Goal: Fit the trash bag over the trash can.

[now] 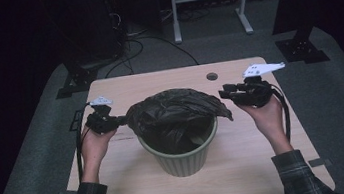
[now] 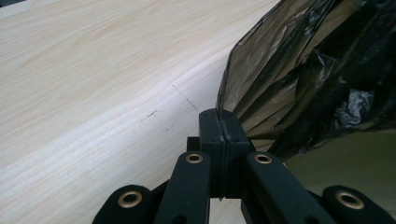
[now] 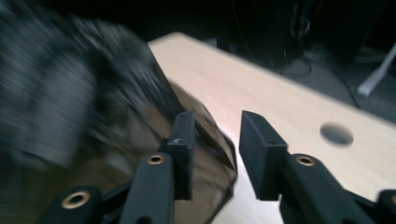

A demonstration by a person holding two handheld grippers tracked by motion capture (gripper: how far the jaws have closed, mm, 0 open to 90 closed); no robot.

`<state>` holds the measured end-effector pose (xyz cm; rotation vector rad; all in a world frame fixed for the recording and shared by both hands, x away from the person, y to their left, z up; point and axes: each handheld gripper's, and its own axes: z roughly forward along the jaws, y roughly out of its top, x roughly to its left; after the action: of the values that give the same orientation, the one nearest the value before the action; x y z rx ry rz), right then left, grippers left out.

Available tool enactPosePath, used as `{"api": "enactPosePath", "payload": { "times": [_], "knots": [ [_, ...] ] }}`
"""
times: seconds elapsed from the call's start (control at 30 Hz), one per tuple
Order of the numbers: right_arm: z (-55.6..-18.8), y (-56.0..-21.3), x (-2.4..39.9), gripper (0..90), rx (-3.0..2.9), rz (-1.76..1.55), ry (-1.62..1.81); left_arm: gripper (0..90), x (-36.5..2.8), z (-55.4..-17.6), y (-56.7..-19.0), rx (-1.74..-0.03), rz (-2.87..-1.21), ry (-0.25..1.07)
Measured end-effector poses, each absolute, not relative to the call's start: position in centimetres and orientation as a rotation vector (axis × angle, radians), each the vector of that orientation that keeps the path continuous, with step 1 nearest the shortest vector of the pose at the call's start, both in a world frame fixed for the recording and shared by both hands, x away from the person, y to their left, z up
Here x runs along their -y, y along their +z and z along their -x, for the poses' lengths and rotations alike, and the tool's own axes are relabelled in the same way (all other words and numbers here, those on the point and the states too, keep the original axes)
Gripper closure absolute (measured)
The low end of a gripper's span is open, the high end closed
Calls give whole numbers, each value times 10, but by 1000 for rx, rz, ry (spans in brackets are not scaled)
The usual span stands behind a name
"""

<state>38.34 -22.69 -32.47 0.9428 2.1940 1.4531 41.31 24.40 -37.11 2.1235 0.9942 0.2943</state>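
At a pale wooden table [image 1: 250,167] ringed by grey floor and a dark room, we see a black bin bag [image 1: 176,107] draped over a ribbed green bin [image 1: 183,158] at the table's centre. The left gripper [image 1: 121,119] is clamped on the bag's left edge. The right gripper [image 1: 223,91] stands parted at the opposite edge, which, blurred as it is, appears to lie loose between its jaws.
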Motion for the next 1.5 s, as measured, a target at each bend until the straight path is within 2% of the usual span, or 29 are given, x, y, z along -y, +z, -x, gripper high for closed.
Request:
{"api": "enactPosePath", "payload": {
  "times": [0.2, 0.37, 0.53, 0.57, 0.6, 0.7, 0.8, 1.1, 1.33, 1.5],
  "knots": [
    [-362, -296, 215, 568, -2221, -805, 1619, 900, -246, -411, -369, -988, -2117, 301],
    [-354, -291, 192, 500, -2284, -710, 1669, 900, -247, -410, -367, -990, -2113, 303],
    [-364, -293, 176, 484, -2315, -716, 1632, 900, -248, -409, -366, -988, -2106, 306],
    [-370, -296, 170, 492, -2335, -726, 1623, 899, -248, -409, -366, -988, -2104, 305],
    [-374, -298, 166, 551, -2362, -732, 1601, 899, -248, -409, -366, -987, -2104, 304],
    [-376, -301, 161, 785, -2406, -688, 1595, 900, -249, -409, -365, -983, -2102, 303],
    [-368, -301, 159, 891, -2414, -634, 1611, 900, -249, -405, -363, -972, -2101, 302],
    [-301, -293, 166, 895, -2378, -435, 1737, 900, -246, -389, -354, -932, -2093, 305],
    [-248, -315, 162, 896, -2437, -302, 1781, 900, -243, -384, -359, -926, -2100, 294],
    [-235, -334, 159, 896, -2508, -291, 1739, 900, -243, -387, -367, -941, -2108, 272]
  ]
}}
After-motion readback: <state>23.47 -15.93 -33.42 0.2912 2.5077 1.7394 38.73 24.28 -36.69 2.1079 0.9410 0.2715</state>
